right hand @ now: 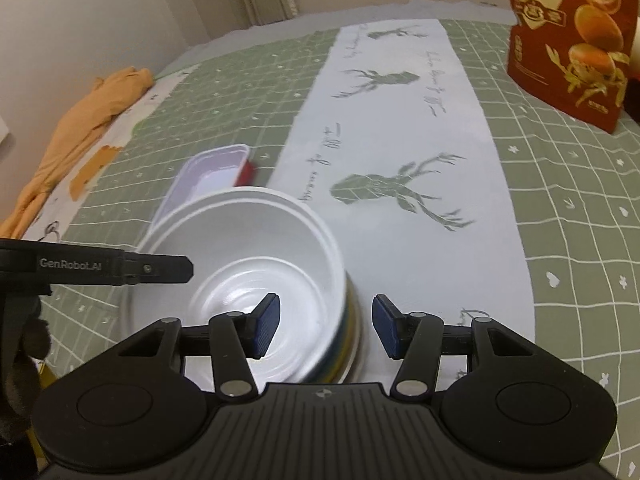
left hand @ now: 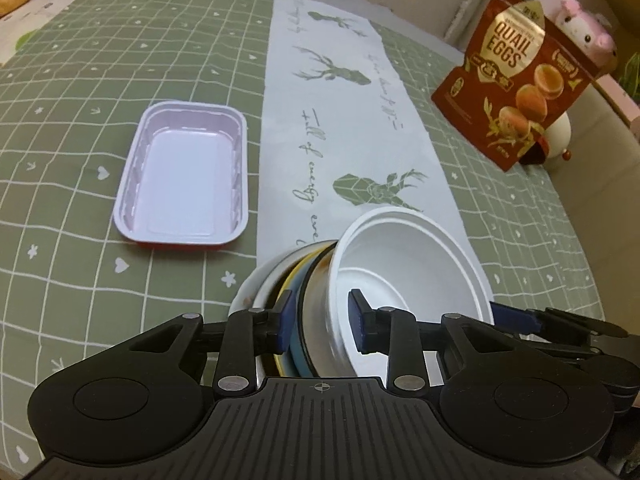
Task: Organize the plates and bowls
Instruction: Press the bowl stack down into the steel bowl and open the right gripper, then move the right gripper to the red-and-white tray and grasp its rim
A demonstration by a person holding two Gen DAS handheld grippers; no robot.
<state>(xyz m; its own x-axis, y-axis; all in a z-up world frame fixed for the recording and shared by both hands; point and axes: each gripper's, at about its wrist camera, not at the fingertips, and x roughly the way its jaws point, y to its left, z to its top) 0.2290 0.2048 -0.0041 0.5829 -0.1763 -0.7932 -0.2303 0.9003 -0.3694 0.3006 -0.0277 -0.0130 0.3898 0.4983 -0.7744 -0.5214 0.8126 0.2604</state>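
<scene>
A stack of nested plates and bowls (left hand: 304, 320) sits on the table with a white bowl (left hand: 404, 264) on top. My left gripper (left hand: 322, 322) has its blue pads on either side of the stack's rims, one pad inside the white bowl; it appears shut on the stack. In the right wrist view the white bowl (right hand: 248, 264) and the stack's edge (right hand: 348, 344) lie between the pads of my right gripper (right hand: 324, 328), which stands open around the rim without touching. A white rectangular tray (left hand: 184, 176) with a red outside lies to the left; it also shows in the right wrist view (right hand: 208, 176).
A green checked tablecloth (left hand: 80, 240) with a white deer-print runner (left hand: 344, 120) covers the table. A red quail eggs bag (left hand: 516, 80) stands at the far right. An orange cloth (right hand: 80, 120) lies at the left edge. A pink plush toy (left hand: 588, 36) is behind the bag.
</scene>
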